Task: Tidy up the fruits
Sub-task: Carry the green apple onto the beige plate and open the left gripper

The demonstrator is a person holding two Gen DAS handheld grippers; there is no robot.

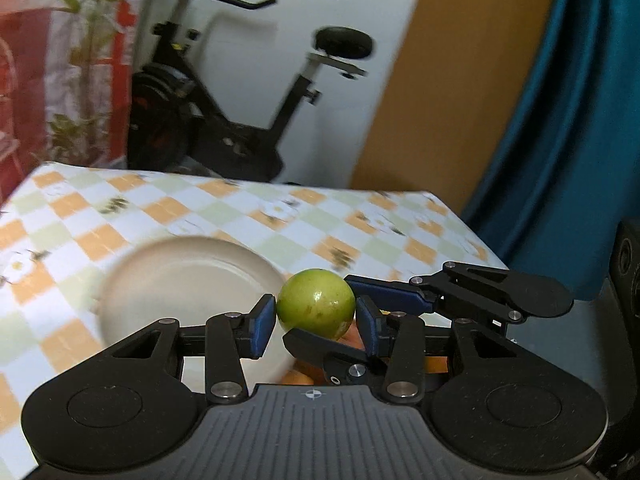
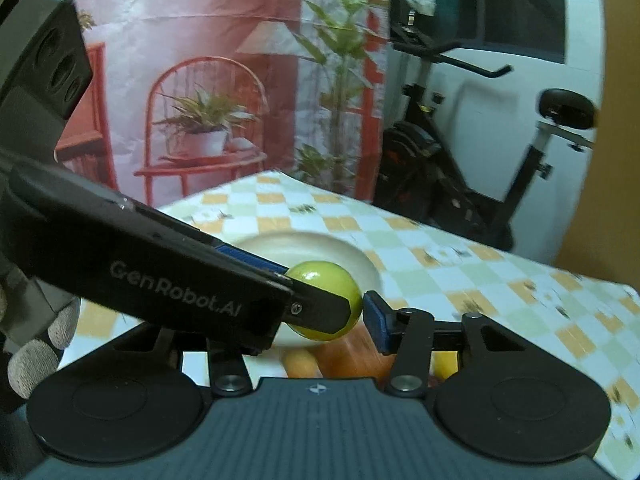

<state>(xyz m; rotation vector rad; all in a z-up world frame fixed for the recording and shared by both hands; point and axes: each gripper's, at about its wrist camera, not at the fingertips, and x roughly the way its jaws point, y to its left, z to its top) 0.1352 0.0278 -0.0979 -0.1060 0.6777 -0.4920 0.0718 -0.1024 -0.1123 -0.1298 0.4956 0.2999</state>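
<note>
1. The left gripper [image 1: 316,318] holds a round green fruit [image 1: 316,303] between its blue pads, jaws partly closed and pressing on both sides.
2. The right gripper [image 1: 362,330] comes in from the right; one blue finger lies behind the fruit and its other finger passes under the fruit's front. From the right wrist view its right pad [image 2: 376,320] touches the fruit's side, but the left gripper hides the other pad, so its grip cannot be told.
3. The fruit hangs above the checked tablecloth [image 1: 200,216], just right of a cream bowl [image 1: 176,280].
4. Orange fruits [image 2: 348,356] lie below the grippers.
5. An exercise bike [image 1: 224,92] stands beyond the table.
</note>
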